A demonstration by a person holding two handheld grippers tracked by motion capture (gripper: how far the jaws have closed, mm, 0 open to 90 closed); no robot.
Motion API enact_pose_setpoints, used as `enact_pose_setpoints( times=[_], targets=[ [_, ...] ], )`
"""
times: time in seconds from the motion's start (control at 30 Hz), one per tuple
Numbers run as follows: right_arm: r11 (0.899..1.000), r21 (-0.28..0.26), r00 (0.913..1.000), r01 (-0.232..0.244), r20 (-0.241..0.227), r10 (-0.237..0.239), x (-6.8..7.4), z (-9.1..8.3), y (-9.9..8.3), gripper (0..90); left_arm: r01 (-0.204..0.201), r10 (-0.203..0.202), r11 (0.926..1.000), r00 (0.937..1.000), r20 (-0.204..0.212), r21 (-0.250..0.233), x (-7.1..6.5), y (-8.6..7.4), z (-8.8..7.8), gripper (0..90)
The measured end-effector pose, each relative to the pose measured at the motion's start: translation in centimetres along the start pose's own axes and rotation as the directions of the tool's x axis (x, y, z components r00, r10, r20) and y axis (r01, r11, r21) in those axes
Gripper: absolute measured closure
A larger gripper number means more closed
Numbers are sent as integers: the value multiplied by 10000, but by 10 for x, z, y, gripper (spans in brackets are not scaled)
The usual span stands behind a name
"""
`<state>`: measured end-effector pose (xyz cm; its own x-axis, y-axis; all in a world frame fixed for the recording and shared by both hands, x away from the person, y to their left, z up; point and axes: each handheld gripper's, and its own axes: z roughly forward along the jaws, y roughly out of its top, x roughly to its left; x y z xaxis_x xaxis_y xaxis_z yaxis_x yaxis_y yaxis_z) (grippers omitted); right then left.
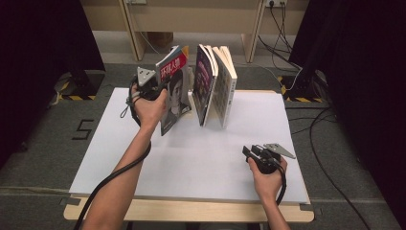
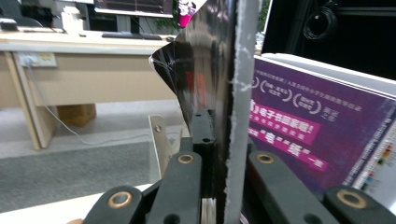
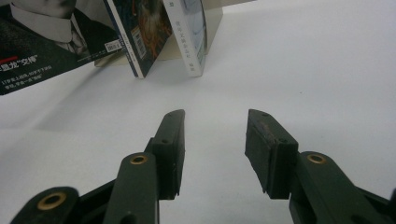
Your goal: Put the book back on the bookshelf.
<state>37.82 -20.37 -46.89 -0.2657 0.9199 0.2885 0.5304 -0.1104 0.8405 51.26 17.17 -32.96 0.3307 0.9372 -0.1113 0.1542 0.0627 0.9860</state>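
Currently clamping magazine point(image 1: 173, 91) in left hand-held gripper point(image 1: 152, 88), lifting from books point(image 1: 215, 84); right hand-held gripper point(image 1: 250, 152) idling wide; next, setting down flat.

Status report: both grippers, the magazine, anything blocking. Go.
Left gripper shut on the magazine, holding it tilted off the table. Right gripper open, resting low on the table, nothing between its jaws. Standing books close beside the magazine.

An office or lab is showing: desks point(image 2: 84, 70) with monitors point(image 2: 133, 7) are standing beyond the counter point(image 1: 191, 158), and cables point(image 1: 282, 28) are trailing across grey carpet behind it.
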Motion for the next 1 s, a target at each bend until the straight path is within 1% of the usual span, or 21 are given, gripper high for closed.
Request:
enact_pose_setpoints(
  times=[0.03, 0.1, 0.13, 0.23, 0.3, 0.47, 0.53, 0.57, 0.6, 0.67, 0.73, 0.77, 0.83, 0.87, 0.93, 0.97, 1.0],
  targets=[
    [10000, -6, 10000, -15, -11, 15, 0, 0, 0, 583, -45, 44, 10000, 9999, -100, -89, 0, 0, 2, 866],
    [10000, -53, 10000, 61, -10, -61, 0, 0, 0, 583, -33, 32, 9999, 9999, -108, -117, 0, 0, 3, 866],
    [10000, -28, 10000, 59, -12, -59, 0, 0, 0, 583, -35, 33, 9997, 9999, -95, -226, 0, 0, 6, 866],
    [9999, -63, 9999, 136, -5, -136, 0, 0, 1, 583, -17, 14, 9994, 10000, -79, -336, 0, 0, 9, 866],
    [10000, -48, 10000, 81, -11, -82, 0, 0, 1, 583, -10, 10, 9992, 10000, -13, -391, -3, 1, 13, 866],
    [9999, -48, 10000, 96, -24, -97, -1, 0, 1, 583, 8, -9, 9985, 10000, -5, -556, -8, 3, 19, 866],
    [10000, -28, 10000, 86, -33, -86, -2, 1, 0, 583, -57, 57, 9982, 10000, 4, -595, -10, 0, 25, 866],
    [10000, -28, 10000, 86, -33, -86, -2, 1, 0, 583, -57, 57, 9982, 10000, 4, -595, -10, 0, 25, 866],
    [9999, -22, 9999, 99, -30, -99, -2, 1, 0, 583, -146, 146, 9983, 9999, -1, -571, -10, -3, 28, 866],
    [10000, 22, 10000, 59, -14, -59, -2, 1, 0, 583, -192, 194, 9984, 9998, 35, -532, -11, -10, 32, 865],
    [10000, 27, 10000, 57, -22, -57, -2, 1, 0, 583, -204, 205, 9984, 9998, 22, -530, -11, -12, 32, 863],
    [10000, 43, 10000, 70, -33, -69, -2, 1, -1, 583, -286, 287, 9981, 9996, 27, -541, -12, -16, 32, 862],
    [9999, 17, 9999, 126, -22, -126, -3, 1, -1, 584, -335, 336, 9981, 9994, 11, -517, -13, -18, 32, 860],
    [9999, 26, 9999, 117, -33, -117, -3, 1, -1, 583, -427, 427, 9981, 9991, -11, -435, -13, -21, 29, 858],
    [9999, 37, 9999, 120, -29, -120, -3, 1, -1, 583, -480, 479, 9981, 9988, -38, -381, -12, -23, 27, 856],
    [9999, 46, 9999, 151, -53, -151, -3, 0, -1, 583, -496, 495, 9981, 9988, -28, -359, -11, -25, 25, 854],
    [9999, 26, 9999, 144, -42, -144, -3, 0, -1, 583, -379, 379, 9988, 9993, 2, -307, -9, -27, 22, 850]
  ],
)
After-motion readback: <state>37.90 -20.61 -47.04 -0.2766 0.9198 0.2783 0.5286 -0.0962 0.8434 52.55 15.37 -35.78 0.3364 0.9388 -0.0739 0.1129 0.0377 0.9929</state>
